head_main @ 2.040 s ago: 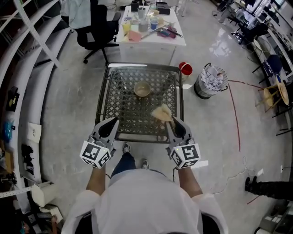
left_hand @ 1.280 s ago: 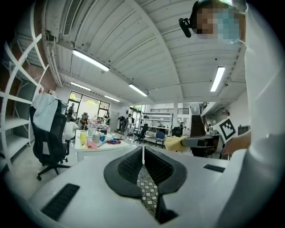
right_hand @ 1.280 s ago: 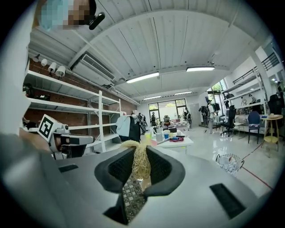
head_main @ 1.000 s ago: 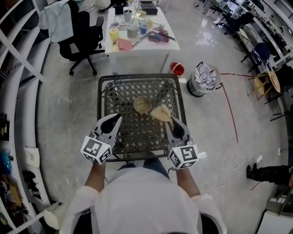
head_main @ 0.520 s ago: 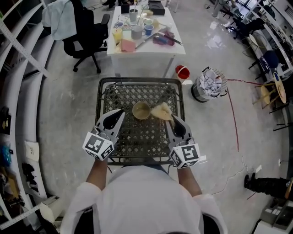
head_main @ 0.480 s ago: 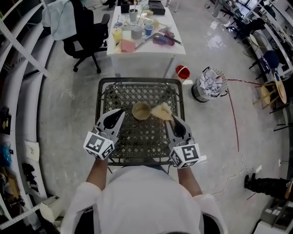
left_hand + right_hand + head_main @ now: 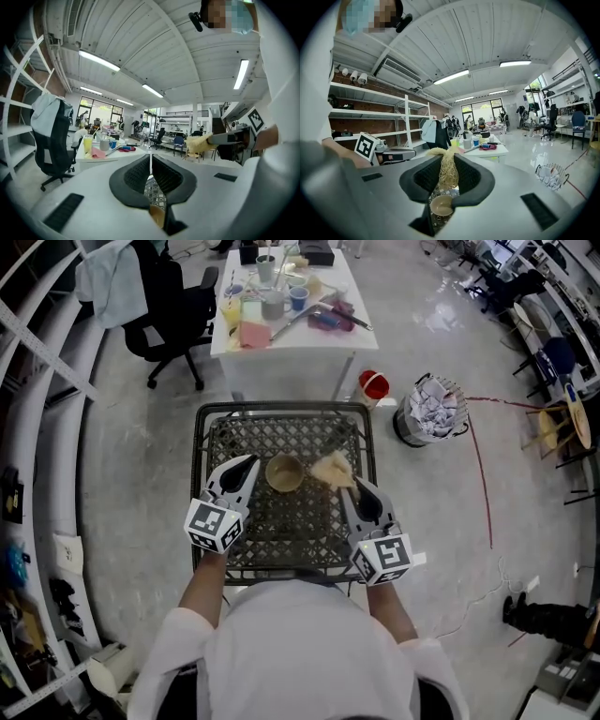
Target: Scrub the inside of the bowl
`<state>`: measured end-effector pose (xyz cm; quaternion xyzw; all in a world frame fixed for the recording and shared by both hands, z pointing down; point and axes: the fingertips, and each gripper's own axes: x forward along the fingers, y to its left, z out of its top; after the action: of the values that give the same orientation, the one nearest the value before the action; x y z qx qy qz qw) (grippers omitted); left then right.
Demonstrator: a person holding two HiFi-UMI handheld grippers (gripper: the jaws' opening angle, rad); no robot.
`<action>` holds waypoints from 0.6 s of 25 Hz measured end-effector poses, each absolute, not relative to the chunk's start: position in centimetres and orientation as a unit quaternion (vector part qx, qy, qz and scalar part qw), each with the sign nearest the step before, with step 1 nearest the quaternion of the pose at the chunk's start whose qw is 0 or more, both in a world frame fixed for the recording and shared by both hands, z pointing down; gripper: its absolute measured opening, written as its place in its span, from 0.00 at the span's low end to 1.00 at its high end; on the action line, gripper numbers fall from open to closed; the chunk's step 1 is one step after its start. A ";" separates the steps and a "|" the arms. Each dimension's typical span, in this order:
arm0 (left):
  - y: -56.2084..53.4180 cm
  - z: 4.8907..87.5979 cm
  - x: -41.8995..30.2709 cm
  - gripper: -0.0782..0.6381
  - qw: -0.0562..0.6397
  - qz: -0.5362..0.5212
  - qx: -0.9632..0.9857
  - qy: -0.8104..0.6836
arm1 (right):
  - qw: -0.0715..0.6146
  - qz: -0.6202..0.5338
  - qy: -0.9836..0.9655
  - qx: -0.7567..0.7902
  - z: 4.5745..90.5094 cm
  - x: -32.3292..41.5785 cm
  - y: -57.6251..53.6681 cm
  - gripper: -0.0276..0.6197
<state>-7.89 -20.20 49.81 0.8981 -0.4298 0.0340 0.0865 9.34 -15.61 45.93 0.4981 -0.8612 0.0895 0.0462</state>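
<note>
left gripper (image 7: 251, 463) clenched empty, just left of tan bowl (image 7: 284, 472) on metal lattice table (image 7: 281, 526), right gripper (image 7: 350, 487) clamping straw-coloured scrubber (image 7: 330, 469) beside bowl's right rim

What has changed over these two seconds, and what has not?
The person has stepped up to the mesh table, bringing both tongs forward over it. The left tongs, shut and empty, now sit just left of the bowl; the scrubber in the right tongs is just right of it. Unchanged: right tongs clamped on the scrubber, bowl in place on the table.
</note>
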 end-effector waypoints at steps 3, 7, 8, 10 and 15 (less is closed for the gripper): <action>-21.3 50.9 -7.8 0.16 0.109 0.039 0.895 -0.430 | 0.046 0.090 -0.861 0.499 46.0 9.4 -16.2 0.18; -22.1 52.1 -7.8 0.16 0.128 0.051 0.893 -0.429 | 0.047 0.093 -0.861 0.499 46.2 9.3 -16.6 0.18; -22.3 52.5 -7.7 0.16 0.134 0.053 0.892 -0.429 | 0.047 0.093 -0.861 0.498 46.3 9.2 -16.7 0.18; -22.7 53.3 -7.7 0.16 0.147 0.056 0.890 -0.429 | 0.047 0.095 -0.861 0.498 46.4 9.1 -17.0 0.18; -23.4 55.8 -7.1 0.16 0.182 0.078 0.886 -0.420 | 0.049 0.097 -0.861 0.497 46.7 8.9 -17.6 0.18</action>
<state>-7.12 -23.40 55.82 0.8858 -0.4196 0.0783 0.1821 8.85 -17.55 46.75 0.4965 -0.8612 0.0970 0.0486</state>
